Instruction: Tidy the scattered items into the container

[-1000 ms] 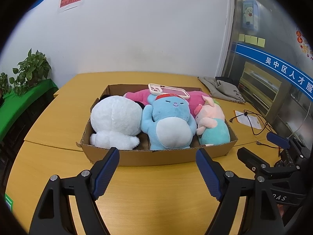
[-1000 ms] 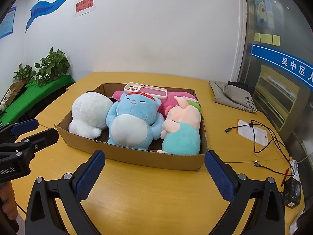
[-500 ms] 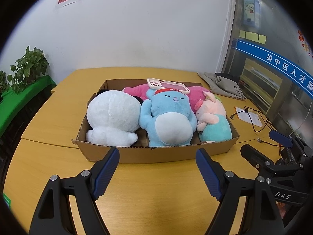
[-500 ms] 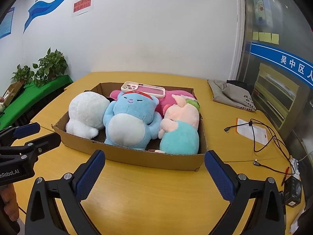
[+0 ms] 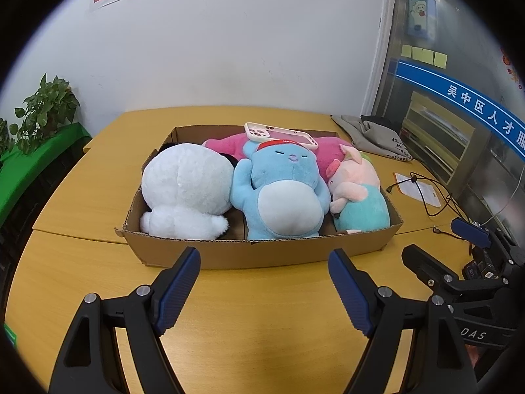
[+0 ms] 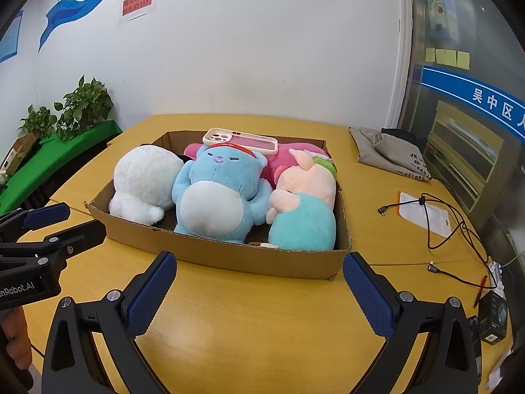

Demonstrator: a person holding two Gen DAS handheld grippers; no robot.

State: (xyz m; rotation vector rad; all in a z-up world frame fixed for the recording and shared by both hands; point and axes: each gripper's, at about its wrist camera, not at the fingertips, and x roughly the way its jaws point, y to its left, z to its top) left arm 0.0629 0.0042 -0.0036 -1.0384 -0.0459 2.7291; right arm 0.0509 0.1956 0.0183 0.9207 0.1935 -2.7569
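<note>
A shallow cardboard box [image 5: 262, 256] [image 6: 262, 261] stands on the yellow table. Side by side inside lie a white plush [image 5: 187, 184] [image 6: 144, 180], a blue plush with a red headband [image 5: 282, 190] [image 6: 220, 193] and a pink-and-teal pig plush [image 5: 357, 193] [image 6: 305, 207]. Behind them lies a magenta plush [image 5: 226, 146] [image 6: 288, 161], and a pink phone case [image 5: 280, 135] [image 6: 239, 140] rests on top. My left gripper [image 5: 264, 262] hovers open just in front of the box wall, nothing between its fingers. My right gripper [image 6: 259, 266] is open too, empty, before the box's near right corner.
A grey cloth bag [image 6: 390, 154] lies at the back right. Black cables [image 6: 439, 226] and a paper card [image 6: 423, 213] sprawl on the right side, with a small black box [image 6: 492, 321] near the table edge. Potted plants [image 6: 82, 105] stand on a green ledge at left.
The left wrist view has shifted slightly, with the box sitting a little higher and more centred between the fingers. Both grippers stay open; the right one has not moved.
</note>
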